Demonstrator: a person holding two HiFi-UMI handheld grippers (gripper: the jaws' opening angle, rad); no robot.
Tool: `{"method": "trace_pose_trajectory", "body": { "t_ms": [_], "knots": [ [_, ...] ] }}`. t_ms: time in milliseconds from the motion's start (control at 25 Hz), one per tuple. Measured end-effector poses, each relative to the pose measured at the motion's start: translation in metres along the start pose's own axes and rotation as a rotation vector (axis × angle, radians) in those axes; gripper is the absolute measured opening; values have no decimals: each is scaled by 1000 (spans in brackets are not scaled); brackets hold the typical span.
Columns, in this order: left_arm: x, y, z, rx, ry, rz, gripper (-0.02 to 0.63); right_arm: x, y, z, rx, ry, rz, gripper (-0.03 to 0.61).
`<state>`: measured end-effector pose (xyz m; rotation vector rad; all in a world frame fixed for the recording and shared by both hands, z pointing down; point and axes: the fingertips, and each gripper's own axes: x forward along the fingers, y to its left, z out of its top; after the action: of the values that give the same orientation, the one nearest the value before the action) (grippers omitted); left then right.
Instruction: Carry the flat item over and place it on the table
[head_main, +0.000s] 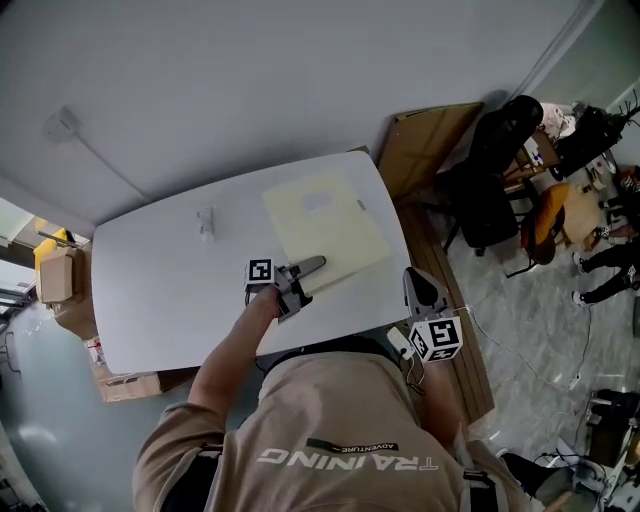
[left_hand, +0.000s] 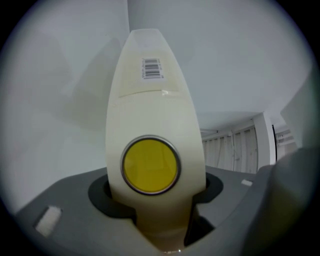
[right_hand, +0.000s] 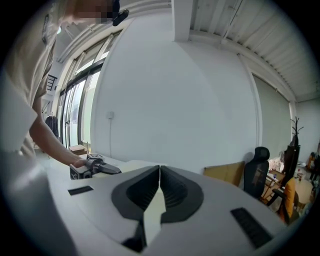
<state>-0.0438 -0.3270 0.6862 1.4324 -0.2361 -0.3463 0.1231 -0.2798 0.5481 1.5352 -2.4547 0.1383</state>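
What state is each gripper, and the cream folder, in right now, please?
left gripper: shut on the near edge of the cream snap-button folder.
right gripper: shut, empty, beside the white table.
cream snap-button folder: gripped, stretched out over the white table.

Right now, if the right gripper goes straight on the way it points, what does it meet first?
Probably the table near its right edge, close beside the flat item; the right gripper points slightly down. Depth is unclear.
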Motion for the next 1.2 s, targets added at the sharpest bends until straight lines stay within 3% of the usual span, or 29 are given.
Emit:
{"method": "trace_pose_trajectory", "body": {
  "t_ms": [280, 400, 560, 760, 1000, 1200],
  "knots": [
    [33, 23, 43, -4, -64, 49, 290, 7, -43, -13, 11, 22, -13, 6],
    [52, 18, 43, -30, -46, 42, 290, 12, -68, -16, 36, 20, -27, 6],
    [71, 39, 56, 24, -1, 103, 290, 25, -98, -21, 57, 22, -24, 6],
    [95, 41, 62, -2, 24, 107, 290, 47, -123, -27, 72, 29, 13, 6],
    [94, 67, 84, 91, 1, 270, 292, 76, -135, -27, 78, 30, 90, 6],
    [89, 64, 91, 105, 2, 304, 299, 98, -129, -23, 74, 18, 138, 6]
  ]
}}
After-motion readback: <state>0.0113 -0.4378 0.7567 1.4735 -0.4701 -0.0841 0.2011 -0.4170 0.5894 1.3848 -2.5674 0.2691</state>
